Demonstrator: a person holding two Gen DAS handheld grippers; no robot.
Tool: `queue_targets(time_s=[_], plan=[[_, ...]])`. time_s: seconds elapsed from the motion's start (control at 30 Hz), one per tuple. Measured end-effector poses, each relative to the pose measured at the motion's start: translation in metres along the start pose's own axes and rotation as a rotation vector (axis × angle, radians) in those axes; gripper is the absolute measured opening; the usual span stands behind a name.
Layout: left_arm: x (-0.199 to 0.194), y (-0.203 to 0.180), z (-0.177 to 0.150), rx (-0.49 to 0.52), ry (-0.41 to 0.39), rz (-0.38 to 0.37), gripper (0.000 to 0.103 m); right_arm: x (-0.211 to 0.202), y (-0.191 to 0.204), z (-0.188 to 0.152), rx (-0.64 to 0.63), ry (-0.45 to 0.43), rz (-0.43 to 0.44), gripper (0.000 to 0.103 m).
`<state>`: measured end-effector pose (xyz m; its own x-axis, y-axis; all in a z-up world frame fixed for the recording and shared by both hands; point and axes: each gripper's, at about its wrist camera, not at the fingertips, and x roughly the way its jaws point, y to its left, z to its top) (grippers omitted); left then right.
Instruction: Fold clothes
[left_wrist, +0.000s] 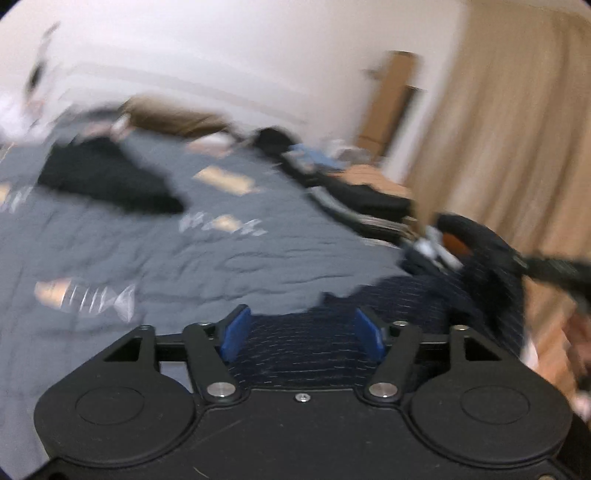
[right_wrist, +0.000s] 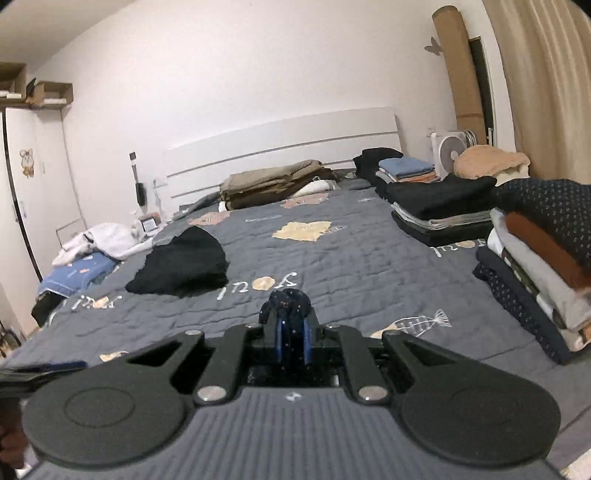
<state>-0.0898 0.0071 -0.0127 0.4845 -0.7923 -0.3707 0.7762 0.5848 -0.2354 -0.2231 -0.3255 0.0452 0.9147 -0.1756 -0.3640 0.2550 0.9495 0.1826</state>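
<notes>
A navy dotted garment (left_wrist: 306, 347) stretches from between the left gripper's fingers up to the right, over the grey quilted bed (left_wrist: 221, 258). My left gripper (left_wrist: 303, 332) is open, its blue pads (left_wrist: 234, 332) wide apart with the cloth lying between them. This view is motion-blurred. In the right wrist view my right gripper (right_wrist: 291, 326) is shut on a bunched bit of the same navy garment (right_wrist: 284, 302), held above the quilt (right_wrist: 332, 266). The right gripper's black body shows blurred at the right of the left wrist view, touching the cloth.
A loose black garment (right_wrist: 184, 266) lies mid-bed on the left. Stacks of folded clothes (right_wrist: 443, 210) line the right side, the nearest one (right_wrist: 535, 266) tall. A white and blue heap (right_wrist: 96, 243) sits at the left edge. Folded blankets (right_wrist: 273, 184) lie against the headboard.
</notes>
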Motion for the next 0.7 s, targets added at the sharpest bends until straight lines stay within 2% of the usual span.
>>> queue_targets(time_s=[0.03,0.13,0.37,0.4,0.5,0.6,0.67,0.7], plan=[[-0.002,-0.012,-0.004,0.074,0.011,-0.019,0.075,0.001,-0.004,0.000,-0.013,0.004,-0.004,0.010],[0.006,-0.037,-0.020,0.208,0.067,-0.038,0.076,-0.002,-0.013,0.001,-0.022,0.006,-0.022,0.010],[0.056,-0.100,-0.084,0.628,0.219,0.004,0.074,-0.017,-0.034,0.005,0.023,-0.008,-0.043,0.010],[0.061,-0.104,-0.092,0.683,0.225,0.019,0.074,-0.018,-0.036,0.004,0.025,-0.006,-0.038,0.010],[0.080,-0.106,-0.115,0.861,0.219,0.142,0.073,-0.021,-0.037,0.003,0.003,-0.004,-0.030,0.010],[0.097,-0.096,-0.133,0.985,0.253,0.217,0.071,-0.023,-0.039,0.003,-0.003,0.010,-0.013,0.010],[0.104,-0.087,-0.136,0.976,0.274,0.226,0.065,-0.024,-0.041,0.003,-0.006,0.020,-0.003,0.010],[0.106,-0.083,-0.133,0.940,0.280,0.211,0.055,-0.025,-0.041,0.004,-0.007,0.019,-0.002,0.010]])
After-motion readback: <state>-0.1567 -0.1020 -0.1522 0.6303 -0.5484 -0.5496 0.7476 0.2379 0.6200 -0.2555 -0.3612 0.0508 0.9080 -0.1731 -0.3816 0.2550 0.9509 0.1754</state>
